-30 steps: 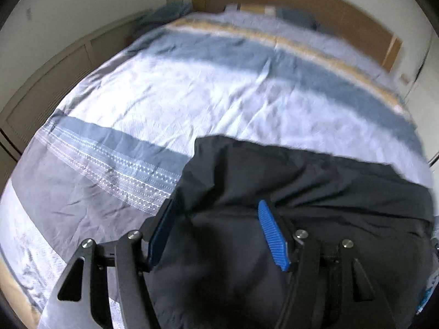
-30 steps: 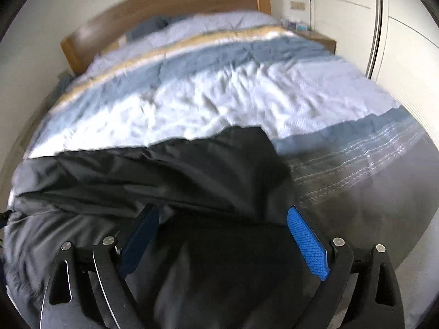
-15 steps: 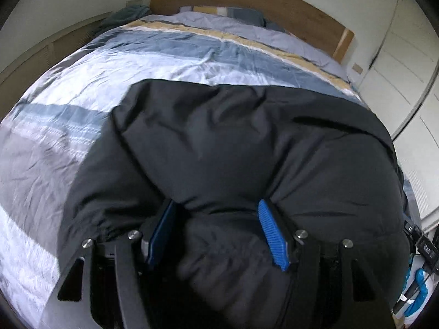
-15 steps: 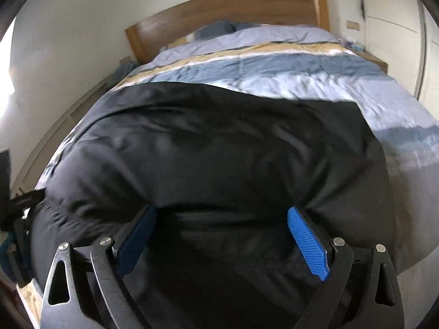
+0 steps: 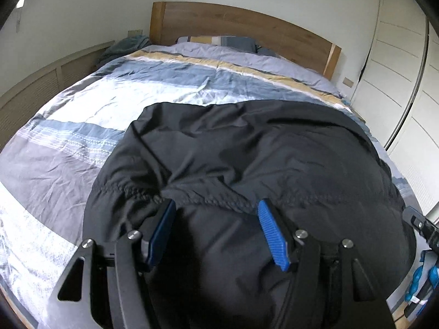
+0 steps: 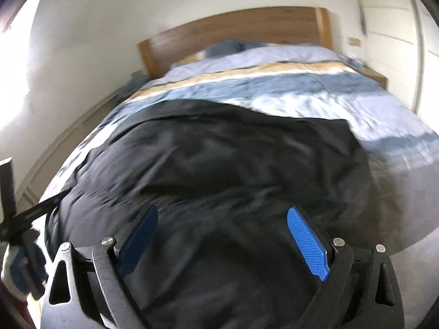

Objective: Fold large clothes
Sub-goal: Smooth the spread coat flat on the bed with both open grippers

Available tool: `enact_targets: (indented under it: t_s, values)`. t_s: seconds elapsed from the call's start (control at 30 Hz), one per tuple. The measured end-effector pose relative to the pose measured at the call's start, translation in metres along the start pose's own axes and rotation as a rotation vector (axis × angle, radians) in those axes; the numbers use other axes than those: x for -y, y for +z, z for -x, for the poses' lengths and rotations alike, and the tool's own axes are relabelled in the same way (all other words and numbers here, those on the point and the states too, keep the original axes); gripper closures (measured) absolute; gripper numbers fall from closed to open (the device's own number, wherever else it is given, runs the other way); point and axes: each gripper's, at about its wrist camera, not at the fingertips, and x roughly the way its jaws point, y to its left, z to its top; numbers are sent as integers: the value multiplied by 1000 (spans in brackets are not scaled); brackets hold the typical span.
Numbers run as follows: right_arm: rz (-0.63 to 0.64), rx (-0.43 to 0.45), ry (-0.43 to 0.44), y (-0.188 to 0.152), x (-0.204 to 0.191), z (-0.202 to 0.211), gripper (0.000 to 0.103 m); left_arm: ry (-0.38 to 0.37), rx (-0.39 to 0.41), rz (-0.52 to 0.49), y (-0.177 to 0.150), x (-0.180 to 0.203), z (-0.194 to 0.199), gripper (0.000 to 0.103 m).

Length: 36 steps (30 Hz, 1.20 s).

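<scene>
So the black jacket (image 5: 247, 150) is bunched on the near end of the striped bed (image 5: 137, 96). Left hand-held gripper (image 5: 216, 230) is clamped on its thick hem fold. Right hand-held gripper (image 6: 222, 238) has jacket fabric between its wide fingers, but can't tell if it's gripping.

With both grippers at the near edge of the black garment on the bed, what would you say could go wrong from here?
1. The black garment is bunched and wrinkled near the left gripper, so a fold may trap creases.
2. Whether the pads of the left gripper or the right gripper actually pinch fabric is unclear; it might slip.
3. The striped duvet could get caught too.
</scene>
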Motion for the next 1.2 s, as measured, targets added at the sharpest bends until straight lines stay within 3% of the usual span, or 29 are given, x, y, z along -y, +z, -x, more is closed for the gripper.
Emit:
enact_targets:
  t_s: [0.13,0.27,0.87,0.97,1.2]
  values:
    - [70,-22,11,-16,-16,-10,8,17,13,-18,-9,4,-2,42]
    - [40,-22,9,-24,-12,-13,5,25,23,-29,-14,5,-4,41]
    - [-62,-52,-125,-43,66,-3,4,52,21,-37,-20,4,1,41]
    - [-49,-41,-121,-43,56,8,4,51,33,-33,-22,3,11,41]
    - [22,-28,-10,-56,5,17,4,2,67,-73,-41,9,21,41]
